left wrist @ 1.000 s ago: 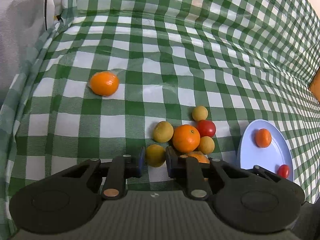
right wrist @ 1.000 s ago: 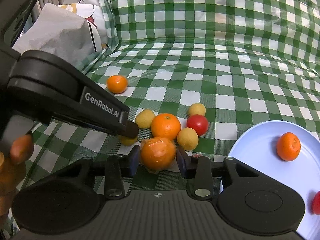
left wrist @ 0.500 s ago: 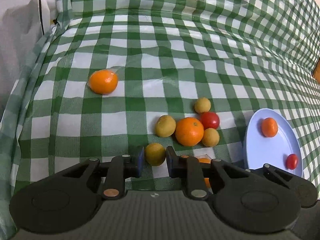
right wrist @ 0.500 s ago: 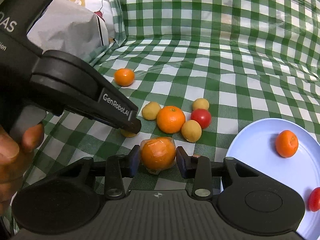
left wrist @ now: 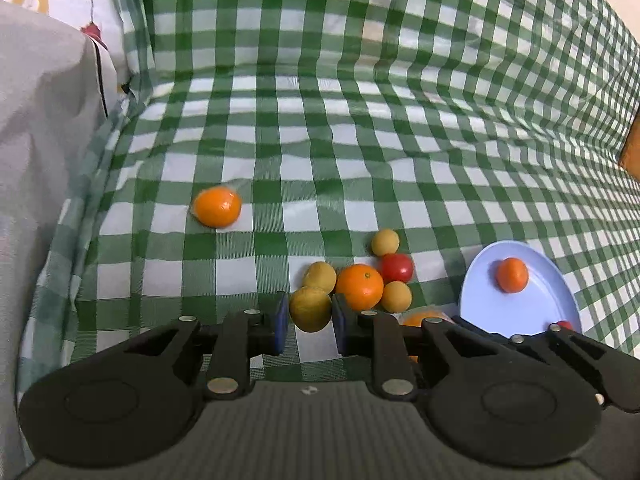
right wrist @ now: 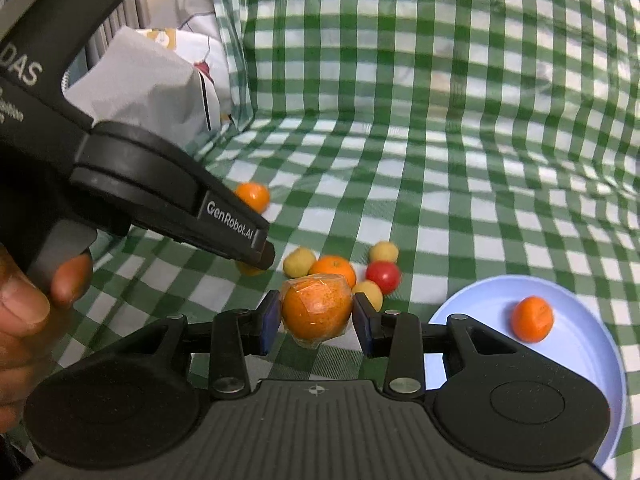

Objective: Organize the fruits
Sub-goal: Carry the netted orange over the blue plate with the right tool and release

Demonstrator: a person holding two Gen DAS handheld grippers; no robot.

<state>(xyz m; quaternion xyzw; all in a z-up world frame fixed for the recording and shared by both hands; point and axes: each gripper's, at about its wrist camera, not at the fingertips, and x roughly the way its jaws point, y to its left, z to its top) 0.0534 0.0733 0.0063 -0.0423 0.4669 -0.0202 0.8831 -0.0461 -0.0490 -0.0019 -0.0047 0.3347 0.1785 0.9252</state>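
From the left wrist, the left claw (left wrist: 308, 318) was closed onto a small yellow fruit (left wrist: 311, 309) at the near edge of the pile on the checked table (left wrist: 280, 168); it looked light, firm and round, best pinched across its middle.

From the right wrist, the right claw (right wrist: 316, 322) gripped a plastic-wrapped orange (right wrist: 316, 310), probably slippery, left of the blue plate (right wrist: 580, 364), which held a small orange (right wrist: 533, 318).
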